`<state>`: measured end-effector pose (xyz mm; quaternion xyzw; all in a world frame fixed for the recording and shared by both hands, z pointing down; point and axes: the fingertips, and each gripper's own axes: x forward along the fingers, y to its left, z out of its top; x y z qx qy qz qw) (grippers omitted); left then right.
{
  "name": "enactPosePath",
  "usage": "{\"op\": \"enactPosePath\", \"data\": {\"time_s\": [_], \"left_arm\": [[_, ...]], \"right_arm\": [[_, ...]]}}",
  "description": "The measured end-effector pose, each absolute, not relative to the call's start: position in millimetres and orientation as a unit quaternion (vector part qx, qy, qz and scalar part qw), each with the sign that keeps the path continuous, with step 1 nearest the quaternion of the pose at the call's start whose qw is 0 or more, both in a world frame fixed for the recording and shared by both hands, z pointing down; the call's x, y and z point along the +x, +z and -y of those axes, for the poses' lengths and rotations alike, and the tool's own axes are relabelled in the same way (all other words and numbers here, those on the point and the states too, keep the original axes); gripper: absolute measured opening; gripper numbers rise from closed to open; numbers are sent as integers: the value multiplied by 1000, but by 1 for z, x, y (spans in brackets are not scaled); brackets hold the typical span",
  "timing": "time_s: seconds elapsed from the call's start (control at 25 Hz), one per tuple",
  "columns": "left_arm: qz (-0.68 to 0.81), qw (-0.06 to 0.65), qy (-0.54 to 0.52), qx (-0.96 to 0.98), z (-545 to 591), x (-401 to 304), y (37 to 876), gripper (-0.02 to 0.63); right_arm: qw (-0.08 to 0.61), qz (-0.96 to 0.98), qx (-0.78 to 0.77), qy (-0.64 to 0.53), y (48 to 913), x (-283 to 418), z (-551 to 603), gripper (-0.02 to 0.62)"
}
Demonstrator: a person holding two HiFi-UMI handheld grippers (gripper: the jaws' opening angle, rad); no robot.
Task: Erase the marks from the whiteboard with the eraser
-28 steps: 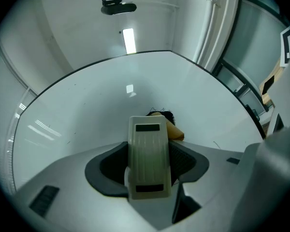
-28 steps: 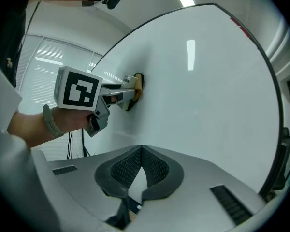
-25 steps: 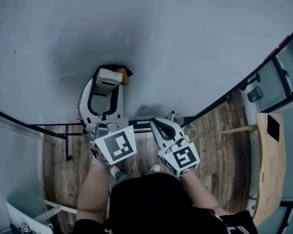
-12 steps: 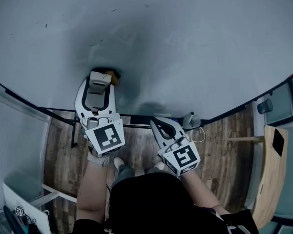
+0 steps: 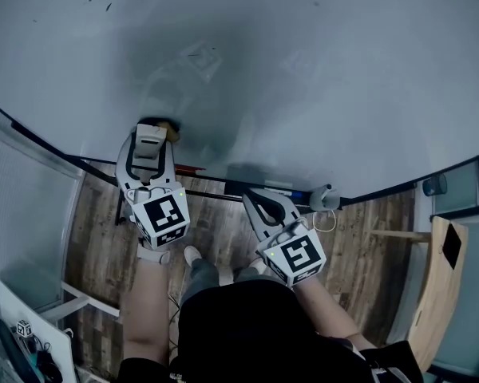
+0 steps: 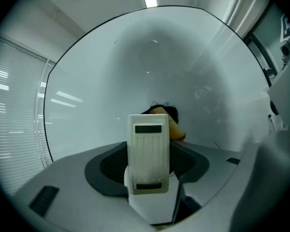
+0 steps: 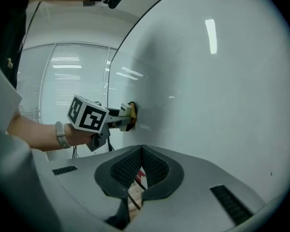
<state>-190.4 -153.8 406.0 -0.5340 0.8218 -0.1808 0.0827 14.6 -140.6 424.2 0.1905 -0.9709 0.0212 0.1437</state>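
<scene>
while against whiteboard (image 5: 303, 70), eraser (image 5: 172, 131) tight in left tongs (image 5: 152, 129); right tongs (image 7: 141, 150) together

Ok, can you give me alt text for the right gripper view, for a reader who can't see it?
Seen from the side, the left claw holds the eraser flat against the whiteboard. In the foreground the right claw is empty, its jaws closed together.

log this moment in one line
left gripper: shut on eraser, against whiteboard | right gripper: shut, empty | faint marks above eraser
</scene>
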Motion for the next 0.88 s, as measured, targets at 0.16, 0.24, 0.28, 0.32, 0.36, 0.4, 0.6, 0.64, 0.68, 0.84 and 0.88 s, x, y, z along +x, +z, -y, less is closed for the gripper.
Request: {"op": "enactPosePath", "data": {"time_s": [0.16, 0.24, 0.28, 0.32, 0.36, 0.4, 0.6, 0.64, 0.68, 0.84, 0.88], "left_arm": [[-819, 43, -184, -543, 138, -200, 423, 264], [-813, 28, -183, -552, 127, -197, 425, 264], [-811, 18, -179, -557, 121, -195, 429, 264], [-809, 8, -176, -560, 115, -193, 434, 264], [-808, 0, -174, -564, 110, -190, 438, 264], [-806, -7, -170, -567, 104, -188, 442, 264], [-808, -43, -113, -577, 77, -176, 447, 264], [-810, -48, -102, -575, 72, -174, 446, 263], [-811, -51, -94, -575, 67, -173, 445, 262], [-811, -56, -85, -576, 50, -163, 440, 262], [-811, -57, -84, -576, 46, -161, 439, 262]], "right_arm": [[148, 973, 175, 20, 425, 0, 138, 26], [141, 976, 162, 19, 426, -8, 135, 26], [140, 977, 157, 17, 426, -11, 134, 26], [142, 978, 154, 15, 425, -15, 134, 27], [143, 978, 150, 13, 424, -18, 134, 28], [142, 979, 146, 11, 424, -21, 132, 26], [131, 984, 118, 14, 424, -36, 123, 27], [130, 985, 114, 13, 423, -38, 121, 28], [130, 985, 109, 11, 423, -40, 120, 28], [126, 988, 91, 6, 421, -46, 112, 26], [126, 988, 87, 3, 421, -47, 111, 28]]}}
